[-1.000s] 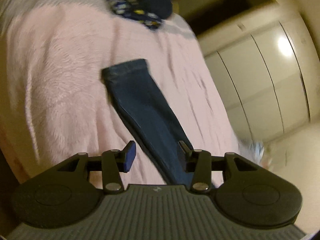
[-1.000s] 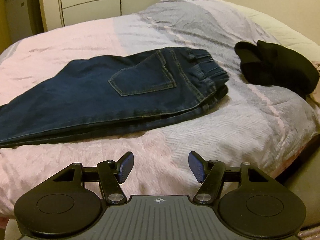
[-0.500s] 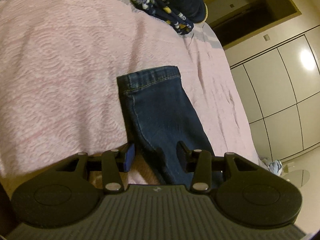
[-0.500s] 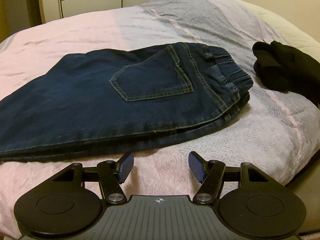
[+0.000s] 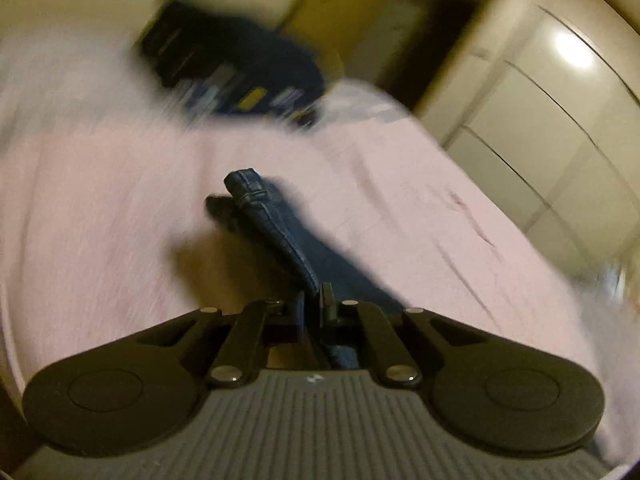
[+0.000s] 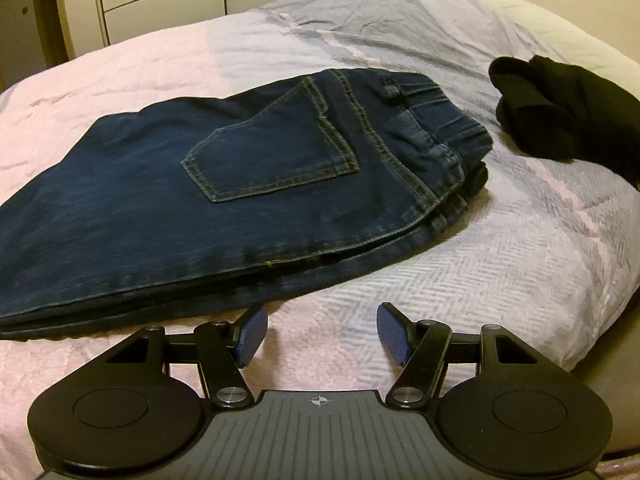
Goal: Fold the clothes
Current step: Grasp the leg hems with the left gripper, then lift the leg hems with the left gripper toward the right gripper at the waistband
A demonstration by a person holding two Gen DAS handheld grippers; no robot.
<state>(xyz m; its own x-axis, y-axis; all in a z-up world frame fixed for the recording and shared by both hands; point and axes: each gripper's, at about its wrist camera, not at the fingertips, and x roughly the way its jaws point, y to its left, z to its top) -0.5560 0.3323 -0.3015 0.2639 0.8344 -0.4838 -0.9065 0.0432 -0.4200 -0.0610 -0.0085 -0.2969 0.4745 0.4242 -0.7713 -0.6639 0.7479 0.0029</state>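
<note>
Gripping the jeans leg [image 5: 280, 236], the left gripper [image 5: 314, 304] has just closed its jaws on the denim and lifted the hem clear of the pink bedspread [image 5: 100, 200]. The right gripper [image 6: 320, 336] hangs apart, empty, just short of the jeans' seat [image 6: 240, 168]. Judgement: fold beginning.

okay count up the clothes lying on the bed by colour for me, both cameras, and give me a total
Dark blue denim: 1, the jeans, whose leg end is pinched in the left hand-held gripper.
Black: 1, a bundled garment beside the waistband.
Dark navy with patterned patches: 1, a blurred heap at the far edge of the bed.
Total: 3
</note>
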